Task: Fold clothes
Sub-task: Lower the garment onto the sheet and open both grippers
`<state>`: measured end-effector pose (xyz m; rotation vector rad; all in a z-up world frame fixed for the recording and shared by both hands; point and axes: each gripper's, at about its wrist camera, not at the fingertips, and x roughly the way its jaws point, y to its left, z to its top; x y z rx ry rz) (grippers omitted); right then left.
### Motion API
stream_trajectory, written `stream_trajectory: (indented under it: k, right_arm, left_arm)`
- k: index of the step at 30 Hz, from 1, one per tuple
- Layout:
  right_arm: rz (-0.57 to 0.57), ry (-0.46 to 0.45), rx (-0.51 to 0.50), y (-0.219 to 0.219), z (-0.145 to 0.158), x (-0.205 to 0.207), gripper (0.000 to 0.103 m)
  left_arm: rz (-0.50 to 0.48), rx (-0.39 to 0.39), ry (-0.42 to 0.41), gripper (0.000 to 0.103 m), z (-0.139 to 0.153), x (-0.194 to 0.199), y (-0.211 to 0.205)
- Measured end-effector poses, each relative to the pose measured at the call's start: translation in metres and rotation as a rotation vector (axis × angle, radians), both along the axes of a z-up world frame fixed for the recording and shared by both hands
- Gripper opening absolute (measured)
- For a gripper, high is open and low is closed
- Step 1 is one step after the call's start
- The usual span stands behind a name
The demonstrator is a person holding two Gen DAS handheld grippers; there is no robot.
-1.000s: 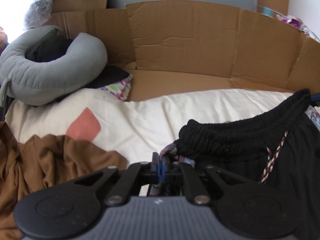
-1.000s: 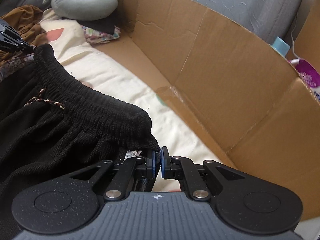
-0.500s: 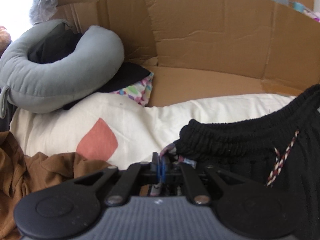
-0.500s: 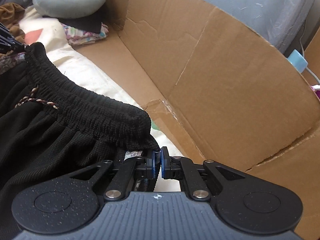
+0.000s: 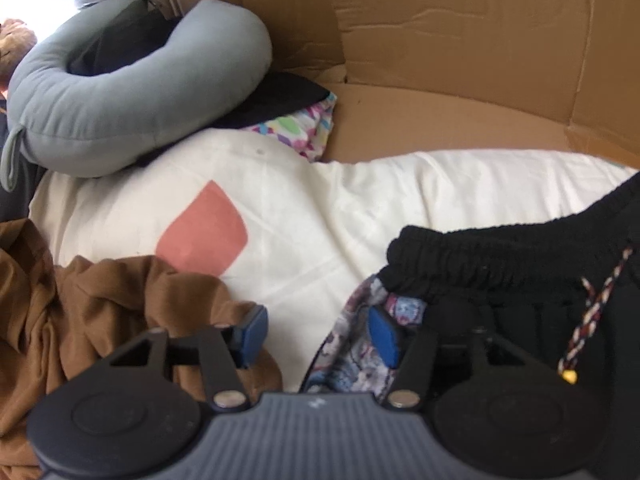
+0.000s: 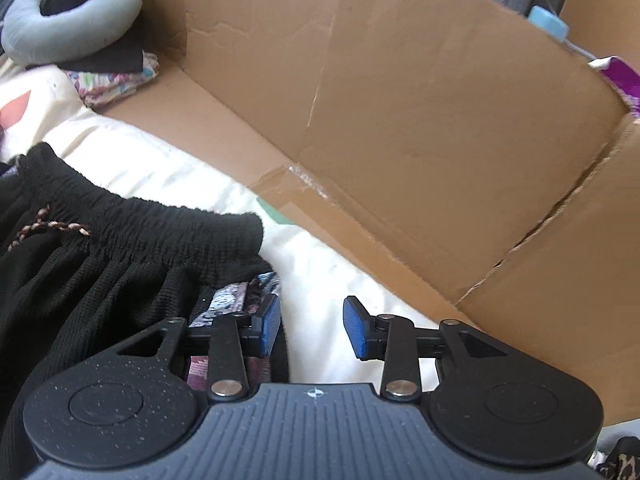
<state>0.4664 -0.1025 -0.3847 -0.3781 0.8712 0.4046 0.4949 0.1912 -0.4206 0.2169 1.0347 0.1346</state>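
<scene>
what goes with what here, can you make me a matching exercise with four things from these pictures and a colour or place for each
Things:
1. neck pillow
2. shorts
3. crumpled garment
4. cardboard

Descriptions:
A. black, elastic waistband with a braided drawstring
B. brown, bunched up beside the left gripper
C. grey, curved, lying at the far left
D. tan wall standing behind the cream bedding

Pairs: 1-C, 2-A, 3-B, 4-D
</scene>
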Motion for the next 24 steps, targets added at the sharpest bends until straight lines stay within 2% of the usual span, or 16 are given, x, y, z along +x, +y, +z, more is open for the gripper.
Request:
stream_trajectory:
  k: [3, 10, 17, 24]
  right_arm:
    - [0.029, 0.012, 0.035, -0.006, 0.011, -0.001, 0.042]
    - [0.094, 0.018, 0.056, -0.016, 0.030, -0.017, 0.042]
    - [0.119, 0.061, 0.137, -0.041, 0.054, -0.045, 0.042]
    - [0.156, 0.047, 0.165, -0.072, 0.075, -0.082, 0.042]
  left_arm:
    - [-0.018, -0.003, -0.013, 0.067, 0.010, -0.009, 0.001]
    - [-0.008, 0.020, -0.006, 0.067, 0.034, -0.026, 0.010]
    - [-0.053, -0.066, -0.039, 0.067, 0.072, -0.055, 0.000]
    - [-0.105, -0.122, -0.068, 0.067, 0.101, -0.089, -0.023]
